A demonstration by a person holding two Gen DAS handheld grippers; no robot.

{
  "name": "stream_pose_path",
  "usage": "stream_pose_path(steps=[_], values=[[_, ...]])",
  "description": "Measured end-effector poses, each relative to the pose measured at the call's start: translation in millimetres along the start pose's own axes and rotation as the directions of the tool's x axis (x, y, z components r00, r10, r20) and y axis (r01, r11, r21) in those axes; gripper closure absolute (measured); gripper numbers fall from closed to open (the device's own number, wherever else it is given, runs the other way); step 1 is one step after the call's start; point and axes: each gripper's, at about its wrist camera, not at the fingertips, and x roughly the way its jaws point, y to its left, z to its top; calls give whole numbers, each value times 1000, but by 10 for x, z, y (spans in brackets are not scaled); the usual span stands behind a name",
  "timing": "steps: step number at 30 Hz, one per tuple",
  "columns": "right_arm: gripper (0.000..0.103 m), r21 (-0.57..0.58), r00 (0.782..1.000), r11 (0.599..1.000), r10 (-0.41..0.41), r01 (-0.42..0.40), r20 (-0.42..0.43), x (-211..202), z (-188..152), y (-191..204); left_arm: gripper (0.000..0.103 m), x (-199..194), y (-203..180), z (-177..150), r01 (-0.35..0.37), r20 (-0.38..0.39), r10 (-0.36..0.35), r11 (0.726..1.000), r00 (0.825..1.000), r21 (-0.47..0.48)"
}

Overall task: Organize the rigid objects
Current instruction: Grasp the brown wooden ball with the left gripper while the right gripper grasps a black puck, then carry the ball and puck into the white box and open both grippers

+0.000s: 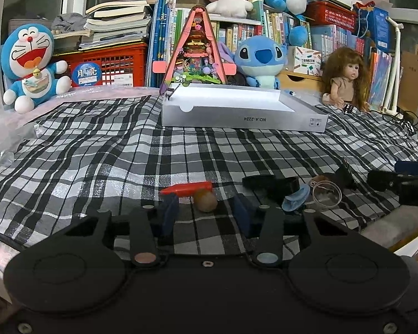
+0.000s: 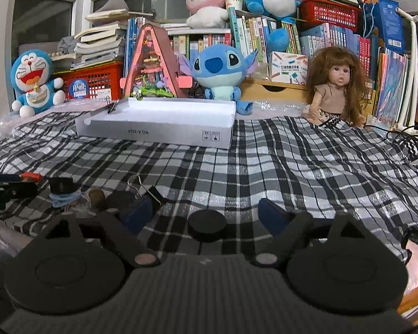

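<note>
Two hand-held grippers point forward and slightly down over a bed covered in a black-and-white checked cloth. The left hand-held gripper has its blue pads partly apart, with a small brown rounded object between them near the bed's near edge; whether the pads touch it cannot be told. A red marker-like piece lies just beyond the left pad. The right hand-held gripper stands with its pads wide apart, a black round disc lying on the cloth between them, untouched by either.

No earlier view is given, so only the present stance can be told. The person's hands are hidden behind the gripper bodies in both views.

Only the left wrist view shows clearly a clear plastic cup, a pale blue cap and a black band, clustered toward the near right of the bed; the right gripper's dark tip is cut off at that frame's edge. The right wrist view shows a black binder clip by its left pad, and the same clutter only dimly.

A shallow white box sits toward the far edge, another clip on its rim. Plush toys, a doll and books line the back.
</note>
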Motion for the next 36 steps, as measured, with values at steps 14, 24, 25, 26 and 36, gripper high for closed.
stream_pose_path(steps=[14,24,25,26,36], values=[[28,-22,999,998,-52,52,-8,25,-72,30,76,41,-19,-10,4,-1,-4,1000,1000,-1],[66,-30,999,999,-30,29,-37,32,-74,70,87,21,-22,8,-10,3,10,1000,1000,-17],[66,-32,999,999,-26,25,-38,28,-66,81,87,16,-22,12,-8,3,8,1000,1000,-19],[66,-31,999,999,-23,22,-38,25,-56,88,87,10,-20,19,-7,2,7,1000,1000,-22],[66,41,999,999,4,-2,-49,108,133,43,87,33,11,216,21,6,-21,999,1000,-47]])
